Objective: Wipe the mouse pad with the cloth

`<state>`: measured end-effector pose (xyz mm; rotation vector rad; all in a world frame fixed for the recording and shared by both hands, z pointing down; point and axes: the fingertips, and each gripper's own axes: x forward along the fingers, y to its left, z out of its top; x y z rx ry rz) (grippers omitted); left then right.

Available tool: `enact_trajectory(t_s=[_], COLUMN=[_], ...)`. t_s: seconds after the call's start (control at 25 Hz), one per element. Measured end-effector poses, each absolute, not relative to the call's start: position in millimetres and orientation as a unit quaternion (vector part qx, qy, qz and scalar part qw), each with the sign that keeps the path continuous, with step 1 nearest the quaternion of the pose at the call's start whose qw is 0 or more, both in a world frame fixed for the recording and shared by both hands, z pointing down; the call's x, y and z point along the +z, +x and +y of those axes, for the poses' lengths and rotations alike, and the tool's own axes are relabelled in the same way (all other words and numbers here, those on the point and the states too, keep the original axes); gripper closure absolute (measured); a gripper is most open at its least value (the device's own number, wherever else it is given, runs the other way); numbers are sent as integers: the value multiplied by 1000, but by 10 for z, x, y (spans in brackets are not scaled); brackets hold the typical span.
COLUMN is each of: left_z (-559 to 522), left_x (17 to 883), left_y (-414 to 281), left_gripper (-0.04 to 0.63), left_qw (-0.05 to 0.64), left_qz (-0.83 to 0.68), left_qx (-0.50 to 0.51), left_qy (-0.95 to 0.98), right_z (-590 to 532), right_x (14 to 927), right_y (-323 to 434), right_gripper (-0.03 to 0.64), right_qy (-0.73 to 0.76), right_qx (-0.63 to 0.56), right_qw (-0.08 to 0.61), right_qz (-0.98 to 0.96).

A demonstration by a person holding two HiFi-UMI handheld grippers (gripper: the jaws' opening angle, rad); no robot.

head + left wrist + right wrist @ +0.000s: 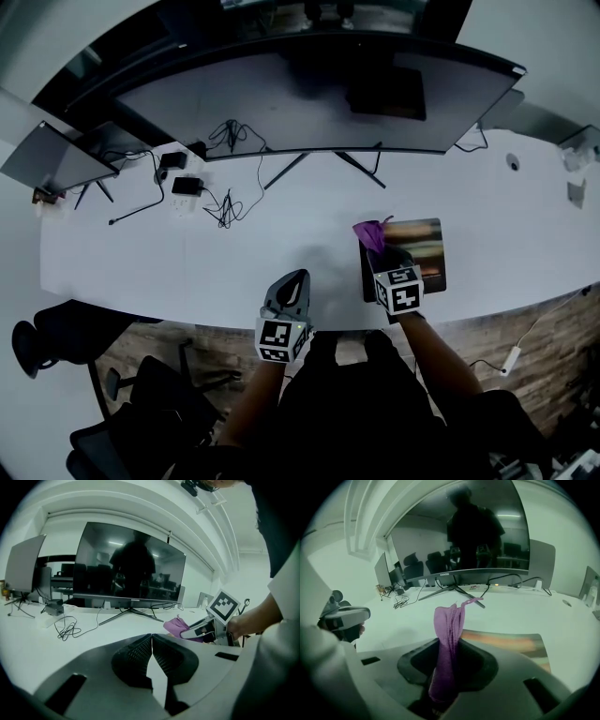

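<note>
The purple cloth (pixel 449 641) is pinched between the right gripper's (pixel 450 665) two fingers, which are closed tight on its lower part. The rest of it stands up past the fingertips in a narrow, crumpled fold, with a thin tail curling off to the right at the top. Just beyond and below those fingertips lies the mouse pad (pixel 506 644), flat on the white desk (pixel 525 611) and reaching mostly to their right. From the head view the cloth (pixel 372 232) juts out ahead of the right gripper (pixel 384 251) over the pad's (pixel 427 248) far left corner, and the pad sits near the desk's (pixel 187 262) front edge.

The left gripper (pixel 151 651) hovers above bare desk well to the left of the pad. Its fingers are pressed together at the tips with nothing between them. Ahead of its fingertips and to their left lies a tangle of cables (pixel 68 630). Straight beyond both pairs of fingertips a large dark monitor (pixel 309 103) stands on a splayed foot.
</note>
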<state>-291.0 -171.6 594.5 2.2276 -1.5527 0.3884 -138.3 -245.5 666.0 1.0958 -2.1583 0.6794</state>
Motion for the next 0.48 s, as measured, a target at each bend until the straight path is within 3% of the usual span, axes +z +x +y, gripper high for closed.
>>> enact_trajectory(t_s=[0.48], left_z=[-1748], left_x=[5992], left_y=[-2944], left_gripper=[575], left_qw=[196], left_qz=[-536], left_qx=[143], left_qy=[808], right_z=[-2492], right_x=[6735], right_y=[-1456], right_gripper=[503], right_qy=[425], right_qx=[283], right_qw=[324], right_qz=[-796])
